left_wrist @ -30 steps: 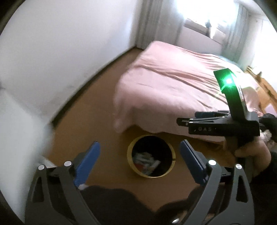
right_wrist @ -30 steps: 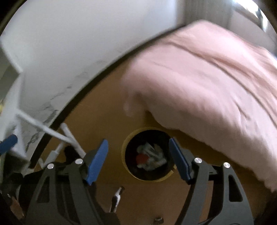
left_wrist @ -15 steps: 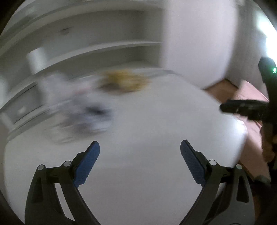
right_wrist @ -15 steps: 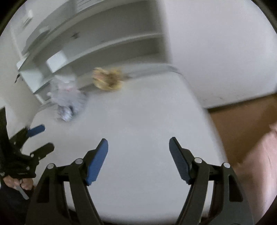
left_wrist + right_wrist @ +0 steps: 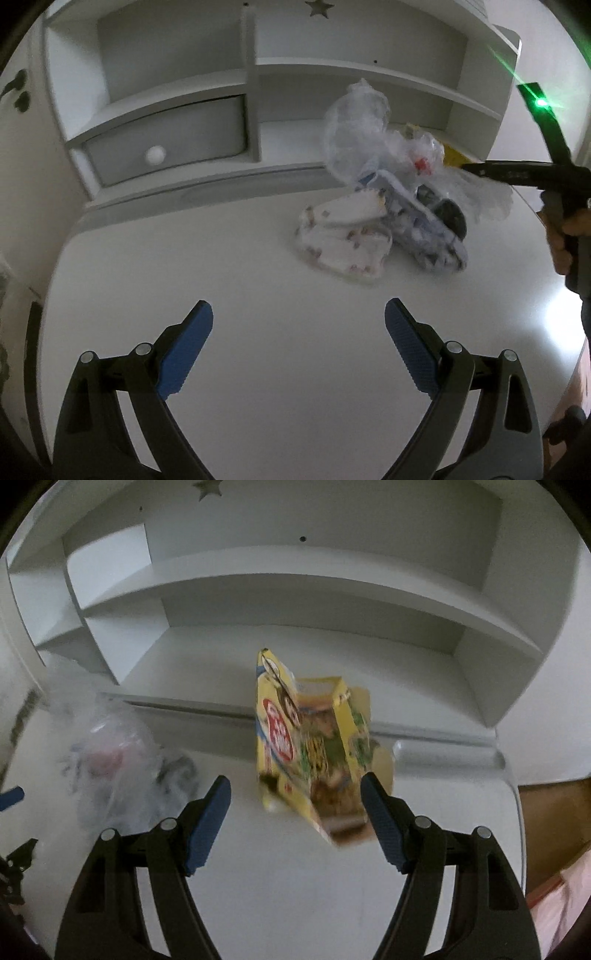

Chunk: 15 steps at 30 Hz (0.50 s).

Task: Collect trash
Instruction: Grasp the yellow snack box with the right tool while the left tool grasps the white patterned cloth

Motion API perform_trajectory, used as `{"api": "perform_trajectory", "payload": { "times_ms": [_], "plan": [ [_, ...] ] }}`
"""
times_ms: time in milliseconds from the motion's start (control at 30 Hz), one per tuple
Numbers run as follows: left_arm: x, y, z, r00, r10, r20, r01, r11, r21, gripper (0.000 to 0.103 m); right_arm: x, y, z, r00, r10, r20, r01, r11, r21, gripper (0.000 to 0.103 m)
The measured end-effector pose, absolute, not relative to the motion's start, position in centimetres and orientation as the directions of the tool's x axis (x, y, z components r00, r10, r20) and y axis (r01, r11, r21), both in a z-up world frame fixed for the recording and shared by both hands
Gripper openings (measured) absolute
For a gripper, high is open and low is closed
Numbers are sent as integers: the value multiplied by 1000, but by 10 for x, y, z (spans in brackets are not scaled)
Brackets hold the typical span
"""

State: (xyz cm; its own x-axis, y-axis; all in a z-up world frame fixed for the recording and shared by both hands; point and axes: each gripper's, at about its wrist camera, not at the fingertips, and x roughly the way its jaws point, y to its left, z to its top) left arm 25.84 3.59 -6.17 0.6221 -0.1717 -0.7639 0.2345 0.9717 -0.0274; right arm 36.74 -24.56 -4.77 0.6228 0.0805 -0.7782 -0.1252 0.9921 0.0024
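A crumpled clear plastic bag lies on the white desk with a white patterned wrapper and a bluish packet in front of it. My left gripper is open and empty, well short of this pile. A torn yellow snack box stands on the desk in the right wrist view. My right gripper is open, its fingertips at either side of the box's near end, not touching it. The plastic bag also shows in the right wrist view, to the left of the box.
White shelves with a grey drawer rise at the back of the desk. The desk's right edge drops to brown floor, with pink bedding at the lower right corner. The right gripper's body hangs over the pile's right side.
Both grippers have swung from the bin on the floor by the bed up to the desk. They have closed in on the trash, the right gripper reaching the yellow box.
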Motion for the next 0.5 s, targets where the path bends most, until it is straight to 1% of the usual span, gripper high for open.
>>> {"api": "perform_trajectory", "payload": {
  "times_ms": [33,133,167,200,233,300,367,433,500],
  "plan": [
    [266,30,-63,620,-176,-764,248,969,-22,91,370,-245,-49,621,79,-780,-128,992,-1,70],
    [292,15,-69,611,-207,-764,298,954,-20,91,378,-245,-56,619,58,-783,-129,991,-28,57],
    [296,11,-71,610,-207,-765,305,952,-15,91,381,-244,-59,613,51,-789,-130,991,-37,48],
    [305,8,-74,614,-182,-768,293,956,8,91,382,-244,-62,606,46,-794,-131,990,-42,34],
    [313,6,-77,619,-151,-771,277,960,35,91,378,-243,-64,602,48,-797,-134,990,-41,27],
    [324,1,-84,603,-168,-780,302,953,29,91,375,-245,-66,604,53,-795,-137,990,-38,23],
    [334,0,-90,598,-146,-788,292,956,44,91,370,-246,-66,605,58,-794,-142,989,-37,21],
    [342,0,-93,577,-169,-799,299,954,14,91,364,-247,-64,610,58,-791,-151,988,-44,21],
    [344,3,-90,588,-195,-785,291,957,-20,91,358,-250,-60,618,58,-784,-147,988,-43,20]
  ]
}}
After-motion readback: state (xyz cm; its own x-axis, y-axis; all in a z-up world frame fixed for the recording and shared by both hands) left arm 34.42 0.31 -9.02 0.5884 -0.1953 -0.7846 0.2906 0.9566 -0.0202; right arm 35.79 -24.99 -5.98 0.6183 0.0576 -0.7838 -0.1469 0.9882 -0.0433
